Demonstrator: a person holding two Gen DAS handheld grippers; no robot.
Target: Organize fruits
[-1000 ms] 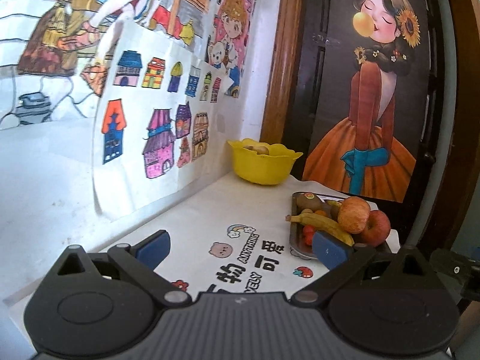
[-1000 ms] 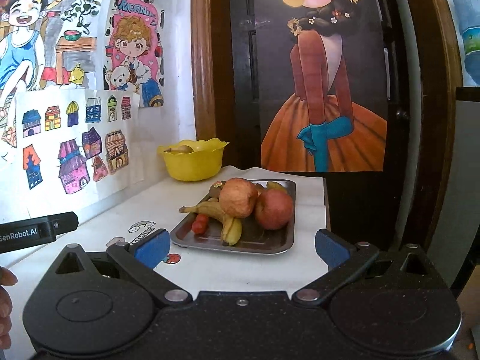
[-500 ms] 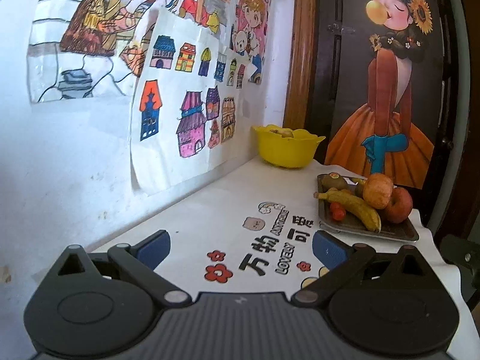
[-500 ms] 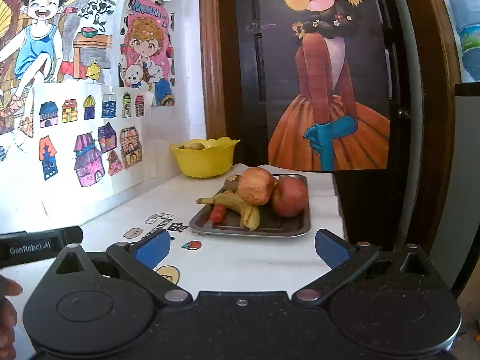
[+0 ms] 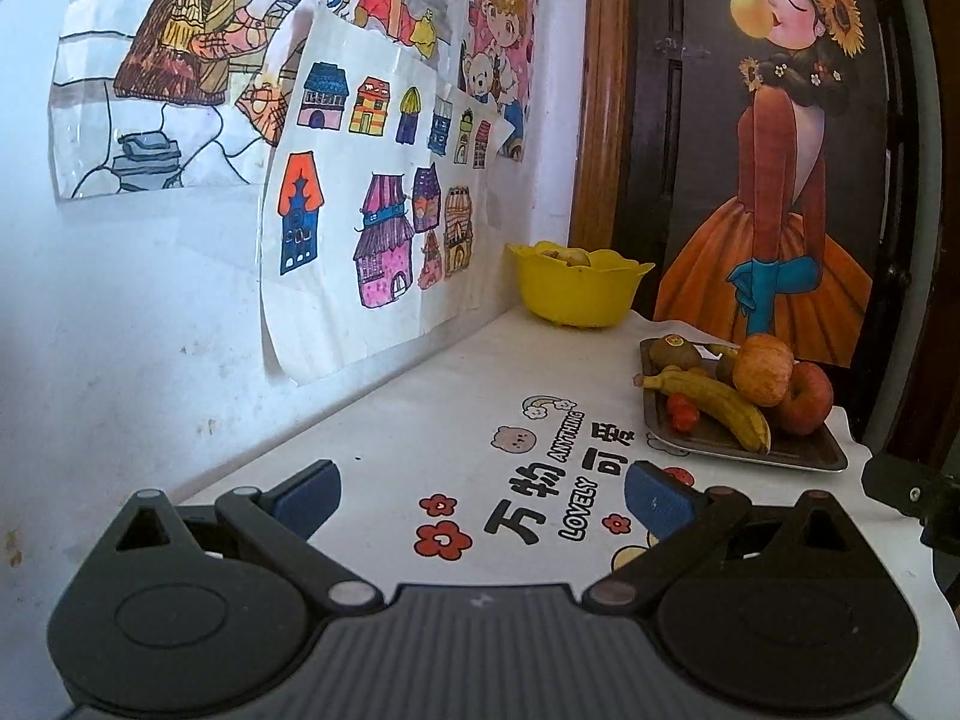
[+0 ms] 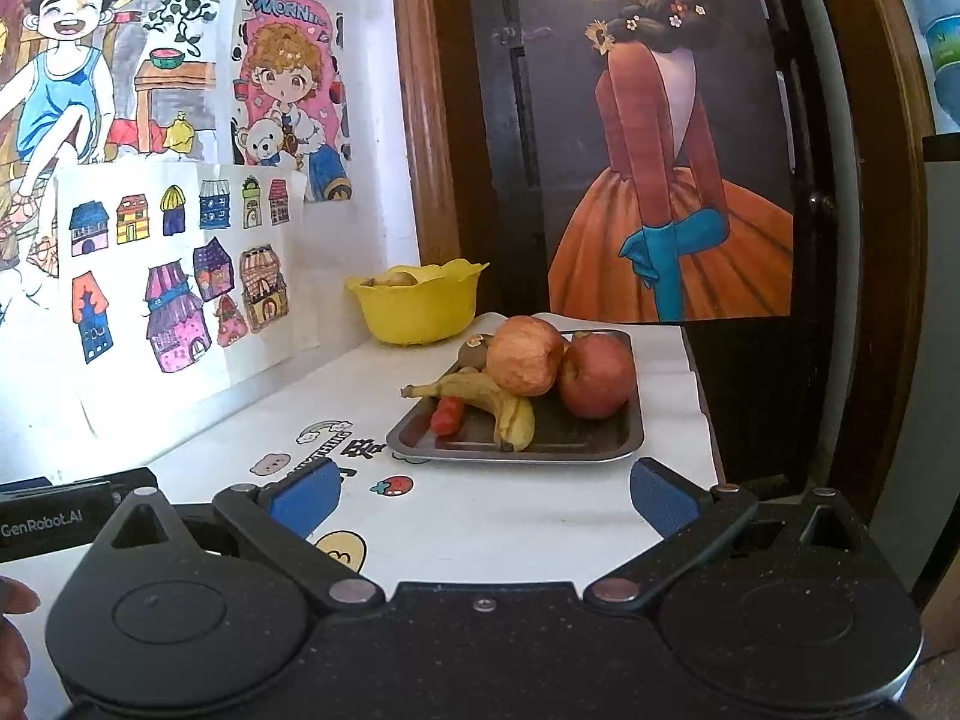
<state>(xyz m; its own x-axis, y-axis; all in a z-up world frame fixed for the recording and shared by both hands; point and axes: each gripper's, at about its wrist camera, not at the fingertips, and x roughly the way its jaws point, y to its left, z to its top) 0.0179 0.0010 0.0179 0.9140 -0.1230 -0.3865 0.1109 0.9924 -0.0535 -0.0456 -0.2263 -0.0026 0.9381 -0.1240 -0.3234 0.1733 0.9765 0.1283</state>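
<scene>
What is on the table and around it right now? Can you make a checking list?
Surface: white table cover with cartoon prints and lettering.
Job's things: metal tray holding two apples, a banana, a kiwi and a small red fruit; yellow bowl behind it with some fruit inside.
Clutter: nothing seen.
Grippers: left gripper and right gripper both open, empty, short of the tray.
Cables: nothing seen.
Surroundings: colored drawings on the wall, poster of a girl in an orange dress on a dark door.
</scene>
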